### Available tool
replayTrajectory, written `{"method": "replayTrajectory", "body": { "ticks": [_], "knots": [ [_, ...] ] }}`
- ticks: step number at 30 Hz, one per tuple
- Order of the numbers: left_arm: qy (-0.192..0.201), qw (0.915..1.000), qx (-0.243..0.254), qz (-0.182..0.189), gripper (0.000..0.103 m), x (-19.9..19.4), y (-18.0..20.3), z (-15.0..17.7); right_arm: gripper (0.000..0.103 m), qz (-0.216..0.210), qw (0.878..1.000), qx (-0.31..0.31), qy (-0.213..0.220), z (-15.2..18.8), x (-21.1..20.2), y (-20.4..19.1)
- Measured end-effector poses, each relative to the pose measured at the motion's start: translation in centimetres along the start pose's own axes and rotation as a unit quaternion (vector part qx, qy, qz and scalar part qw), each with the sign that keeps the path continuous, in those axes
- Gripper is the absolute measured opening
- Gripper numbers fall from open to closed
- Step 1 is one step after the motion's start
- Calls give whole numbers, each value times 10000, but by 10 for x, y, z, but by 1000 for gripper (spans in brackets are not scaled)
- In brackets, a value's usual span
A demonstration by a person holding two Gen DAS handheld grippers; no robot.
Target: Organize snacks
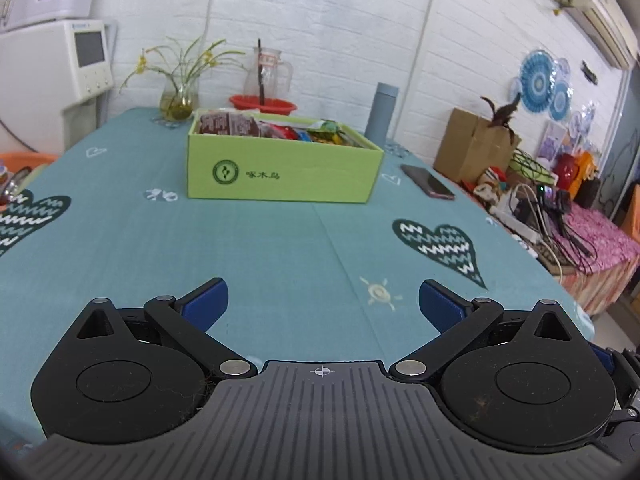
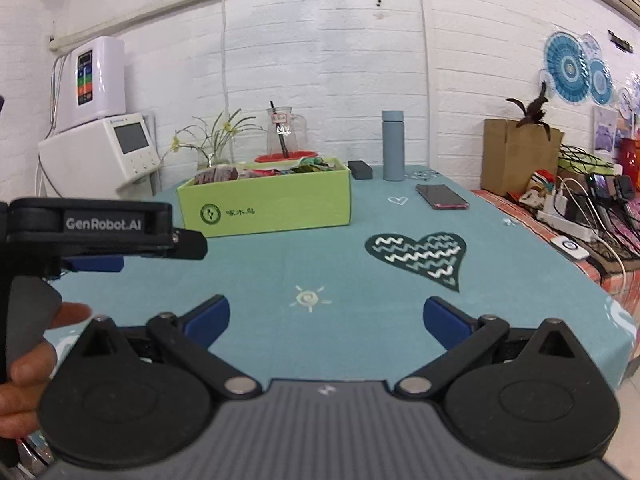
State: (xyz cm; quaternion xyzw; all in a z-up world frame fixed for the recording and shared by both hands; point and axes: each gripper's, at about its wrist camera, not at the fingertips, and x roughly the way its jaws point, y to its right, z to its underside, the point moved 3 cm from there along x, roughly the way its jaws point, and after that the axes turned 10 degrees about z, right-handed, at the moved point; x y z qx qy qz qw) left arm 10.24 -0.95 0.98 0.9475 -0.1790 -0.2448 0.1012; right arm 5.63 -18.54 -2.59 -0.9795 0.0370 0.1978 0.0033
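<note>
- Two tools in play, and both stand wide apart with nothing between their blue pads: our left tool (image 1: 323, 304) and our right tool (image 2: 326, 320) hang low over the teal surface (image 1: 280, 248).
- In the right wrist view we catch the left tool from the side, a hand (image 2: 28, 364) wrapped round its handle, just beside us.
- Straight ahead, well apart from both tools, sits the green box (image 1: 280, 168), and the snacks (image 1: 256, 125) are already inside it, packets standing along the back and heaped in bright wrappers toward the right.
- We see no loose packet on the cloth, so we judge the sorting is close to done.
- A phone (image 1: 427, 181) lies right of the box, a blue-grey flask (image 1: 382, 112) behind it, both clear of our path.
</note>
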Motion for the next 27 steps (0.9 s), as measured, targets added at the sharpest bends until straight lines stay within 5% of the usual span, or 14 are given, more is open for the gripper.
{"method": "replayTrajectory", "body": {
  "ticks": [6, 9, 22, 27],
  "knots": [
    [457, 9985, 294, 71, 92, -57, 23, 27, 102, 239, 9976, 448, 480, 9, -44, 22],
    [413, 9984, 300, 250, 92, -60, 23, 22, 102, 13, 9971, 560, 524, 8, -47, 19],
    [710, 9952, 535, -404, 89, -68, 17, 19, 102, 46, 9979, 642, 17, 19, -28, 22],
    [618, 9964, 521, -256, 89, -64, 16, 22, 103, 51, 9977, 675, -43, 20, -24, 27]
  ]
}}
